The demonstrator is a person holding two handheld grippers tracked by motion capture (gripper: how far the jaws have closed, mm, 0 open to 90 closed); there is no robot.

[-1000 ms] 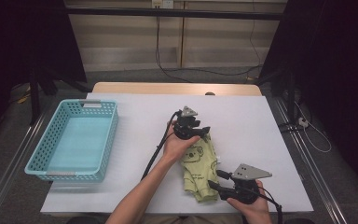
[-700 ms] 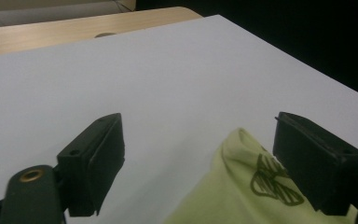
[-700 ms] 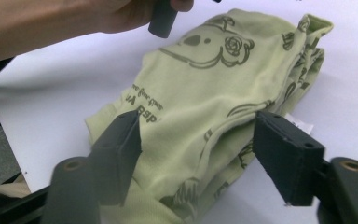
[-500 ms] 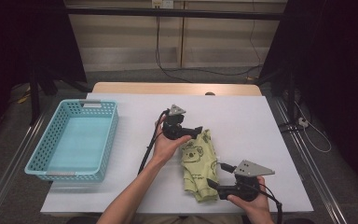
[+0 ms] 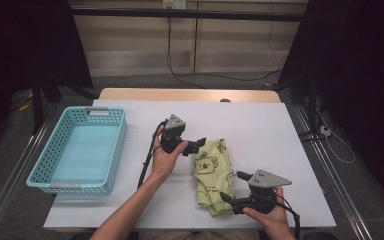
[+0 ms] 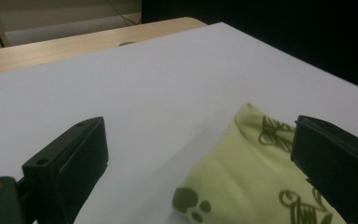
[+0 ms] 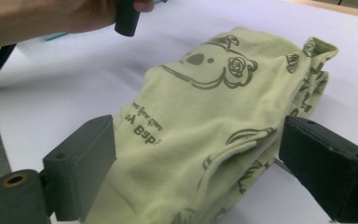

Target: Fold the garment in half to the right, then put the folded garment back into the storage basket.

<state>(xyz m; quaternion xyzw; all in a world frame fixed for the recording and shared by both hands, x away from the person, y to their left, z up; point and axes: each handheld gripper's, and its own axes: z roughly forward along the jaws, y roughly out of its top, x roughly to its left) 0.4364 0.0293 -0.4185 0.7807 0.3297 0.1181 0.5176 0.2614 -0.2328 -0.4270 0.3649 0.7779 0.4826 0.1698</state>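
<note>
as both hands let go: a folded green koala-print cloth (image 5: 214,175) lies on the white table (image 5: 280,135).
basket: turquoise laundry basket (image 5: 80,150) at left, nothing in it.
left gripper (image 5: 196,146): jaws just opened, wide apart beside the cloth's far end.
right gripper (image 5: 232,186): jaws just opened, astride the near end, not pressing.
step: likely regrasp; bite all the layers at once so the fold holds.
</note>
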